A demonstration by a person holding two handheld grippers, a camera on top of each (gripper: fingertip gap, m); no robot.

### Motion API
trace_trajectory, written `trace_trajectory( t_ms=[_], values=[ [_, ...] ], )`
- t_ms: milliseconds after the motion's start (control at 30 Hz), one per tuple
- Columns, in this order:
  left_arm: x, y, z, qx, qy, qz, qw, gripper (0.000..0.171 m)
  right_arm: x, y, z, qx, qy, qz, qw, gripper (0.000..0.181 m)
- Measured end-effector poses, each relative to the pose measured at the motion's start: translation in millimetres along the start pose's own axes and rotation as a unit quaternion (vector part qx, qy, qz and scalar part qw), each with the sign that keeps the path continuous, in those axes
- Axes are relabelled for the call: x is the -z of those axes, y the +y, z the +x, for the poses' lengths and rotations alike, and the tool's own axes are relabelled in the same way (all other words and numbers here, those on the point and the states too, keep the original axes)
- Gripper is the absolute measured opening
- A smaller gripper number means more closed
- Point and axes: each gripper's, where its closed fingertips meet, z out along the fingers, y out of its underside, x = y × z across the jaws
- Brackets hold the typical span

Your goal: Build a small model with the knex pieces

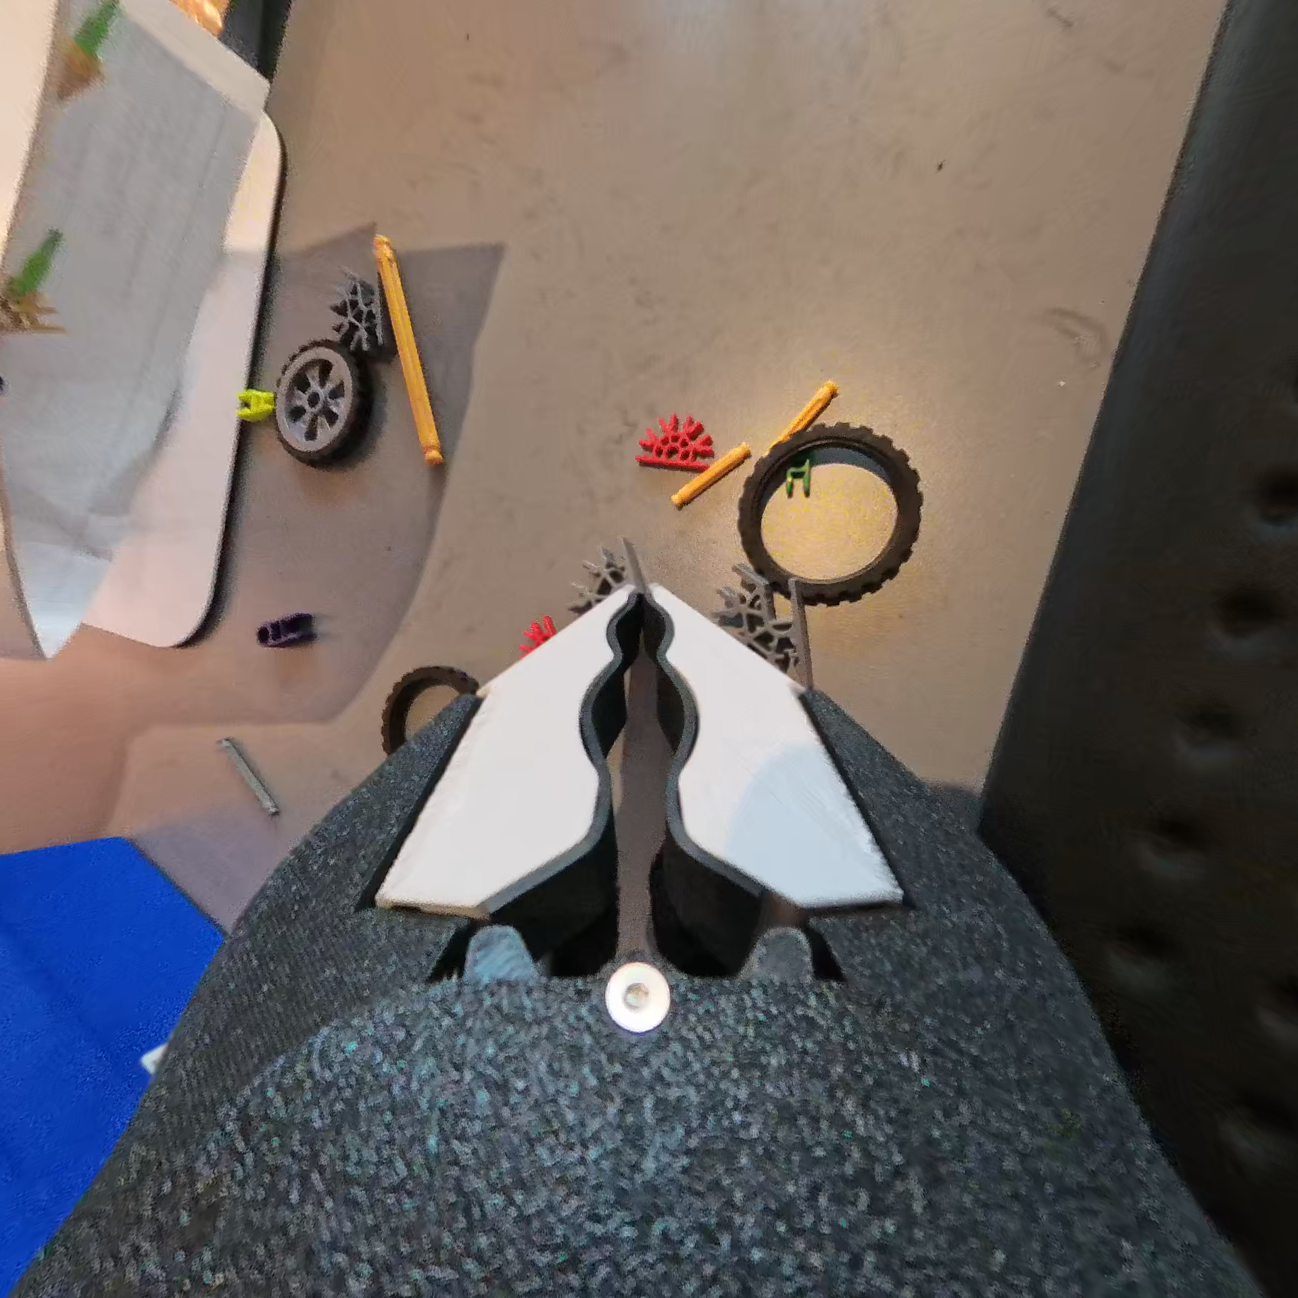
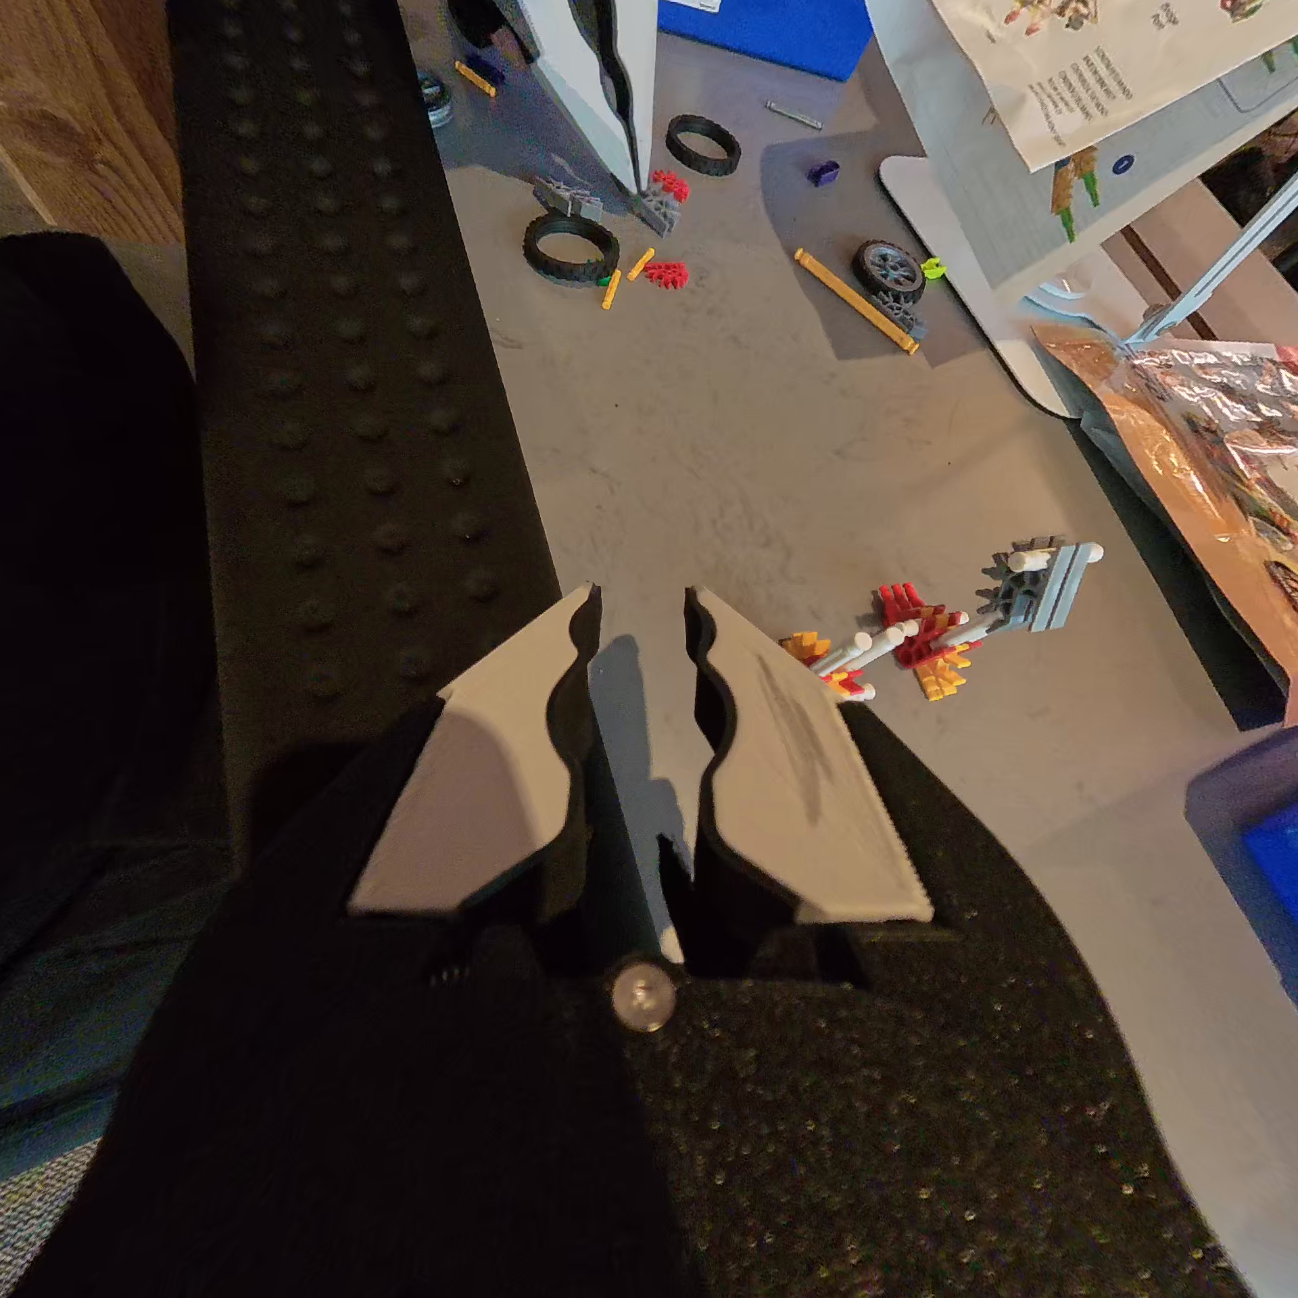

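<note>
My left gripper (image 1: 640,593) is shut on a thin grey rod (image 1: 627,562) whose tip sticks out past the fingertips, beside a grey connector (image 1: 600,579). A small red connector (image 1: 537,634) and a grey connector with a rod (image 1: 762,625) lie just beyond. In the right wrist view the left gripper (image 2: 638,184) points down at that grey connector (image 2: 660,207). My right gripper (image 2: 643,597) is open and empty above the grey table. A built piece of red, yellow and grey connectors on white rods (image 2: 920,636) lies just right of it.
A black tyre (image 1: 829,513), red connector (image 1: 674,446), short yellow rods (image 1: 709,474), long yellow rod (image 1: 407,348), hubbed wheel (image 1: 322,402), purple clip (image 1: 284,628) and small tyre (image 1: 421,702) lie scattered. Black studded mat (image 2: 337,351), paper stand (image 2: 983,295), parts bag (image 2: 1208,435), blue box (image 1: 84,983). My right fingertips sit around 25 cm from my left ones.
</note>
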Motion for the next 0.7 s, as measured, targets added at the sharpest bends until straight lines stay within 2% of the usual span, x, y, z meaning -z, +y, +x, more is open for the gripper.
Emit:
trace_trajectory(
  t_ms=[67,167,267,367,467,500,533,700],
  values=[
    [2.0,-7.8,2.3,-0.001,0.007,0.018,1.0,0.0,0.1,-1.3,-1.0,0.002,-0.002,0.0,1.0,0.023],
    [2.4,-5.0,-2.6,-0.004,-0.003,0.011,1.0,0.001,0.0,-2.7,-1.4,0.004,-0.004,0.0,1.0,0.023],
    [6.3,-5.3,-10.1,0.003,-0.001,0.016,1.0,0.031,-0.1,-4.2,-1.1,0.005,-0.006,0.001,1.0,0.023],
    [4.6,-4.4,-12.2,0.009,0.02,-0.001,1.0,0.041,-1.6,-5.7,-0.9,0.007,-0.008,0.001,1.0,0.023],
    [-7.7,3.6,-8.3,0.015,0.052,-0.035,0.998,0.038,-3.3,-6.8,-1.3,0.007,-0.01,0.002,1.0,0.023],
    [-9.2,0.7,-5.1,0.023,0.071,-0.027,0.997,0.032,-3.4,-7.0,-1.5,0.007,-0.01,0.002,1.0,0.023],
    [-11.3,-0.3,-8.4,0.033,0.069,-0.023,0.997,0.021,-3.2,-7.0,-1.5,0.007,-0.01,0.001,1.0,0.023],
    [-14.0,-5.4,-16.1,0.027,0.046,-0.005,0.999,0.005,2.2,-8.2,-0.2,0.002,-0.007,0.007,1.0,0.023]
  ],
)
